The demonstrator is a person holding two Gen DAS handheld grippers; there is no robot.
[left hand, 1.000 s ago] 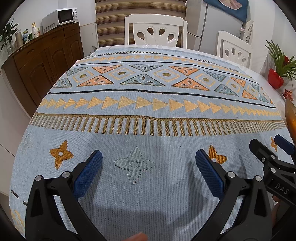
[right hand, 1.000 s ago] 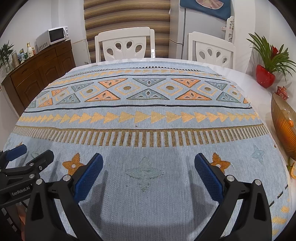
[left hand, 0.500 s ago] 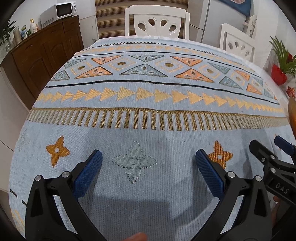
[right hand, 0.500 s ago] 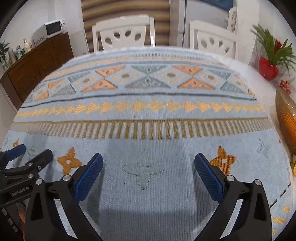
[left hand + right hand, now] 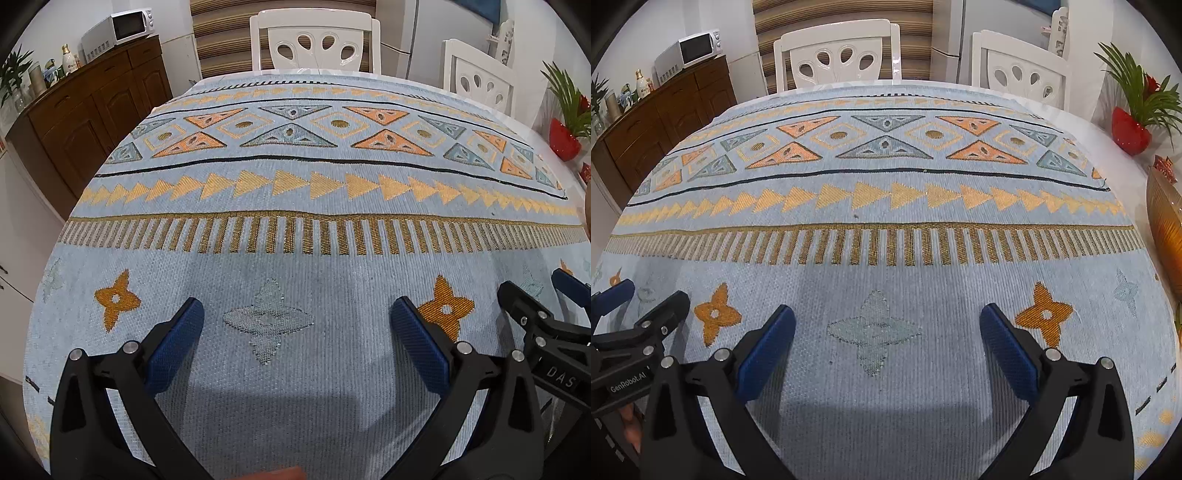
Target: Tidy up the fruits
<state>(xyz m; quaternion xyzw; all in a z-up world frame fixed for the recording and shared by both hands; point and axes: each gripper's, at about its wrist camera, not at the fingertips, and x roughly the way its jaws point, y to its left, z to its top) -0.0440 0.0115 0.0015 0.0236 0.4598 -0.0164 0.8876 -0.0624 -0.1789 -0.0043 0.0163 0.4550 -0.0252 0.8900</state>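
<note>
no fruit shows clearly; an amber bowl at the right edge of the right wrist view may hold some, and the left view barely catches it. left tongs and right tongs hover wide and empty over the table. still the opening step; next, swing right toward the bowl.

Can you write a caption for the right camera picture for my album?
Open right gripper over a patterned tablecloth, amber bowl at the edge.
</note>
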